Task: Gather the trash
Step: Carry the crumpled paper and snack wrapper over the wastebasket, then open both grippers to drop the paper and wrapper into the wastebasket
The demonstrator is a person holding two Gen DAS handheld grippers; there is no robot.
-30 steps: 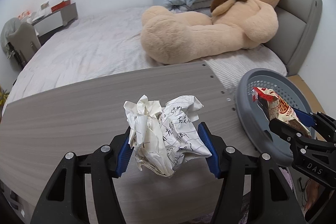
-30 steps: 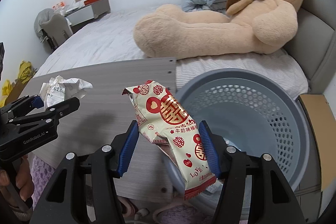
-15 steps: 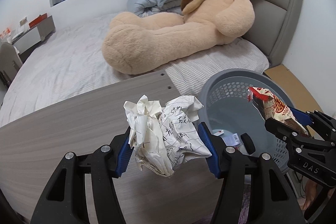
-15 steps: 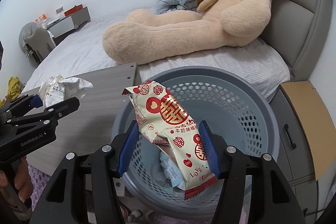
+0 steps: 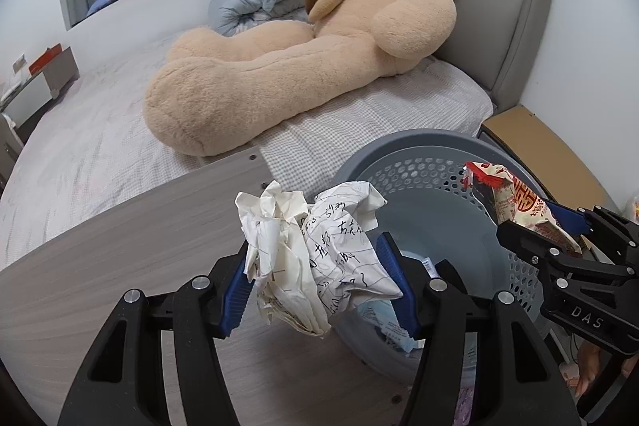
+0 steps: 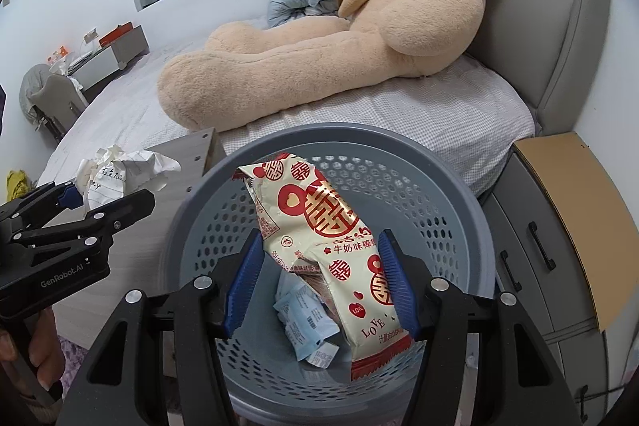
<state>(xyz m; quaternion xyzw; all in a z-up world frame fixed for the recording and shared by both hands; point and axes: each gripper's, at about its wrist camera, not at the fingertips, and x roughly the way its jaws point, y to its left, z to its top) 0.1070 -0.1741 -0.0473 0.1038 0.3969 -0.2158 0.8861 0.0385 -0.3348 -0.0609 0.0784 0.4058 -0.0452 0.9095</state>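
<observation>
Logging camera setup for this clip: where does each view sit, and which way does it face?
Left wrist: on the left tool, facing the bed; holds crumpled paper at the table's edge; right tool shows.
Right wrist: on the right tool, above the basket, holding a snack wrapper; left tool and a hand show.
Shared: basket, teddy bear, paper, wrapper.

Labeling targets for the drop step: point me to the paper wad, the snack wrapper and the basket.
paper wad (image 5: pixel 319 258), left wrist view, on its crumpled middle with handwriting.
snack wrapper (image 6: pixel 327 218), right wrist view, on the big red emblem of its front face.
basket (image 6: pixel 451 186), right wrist view, on its grey rim at far right.
</observation>
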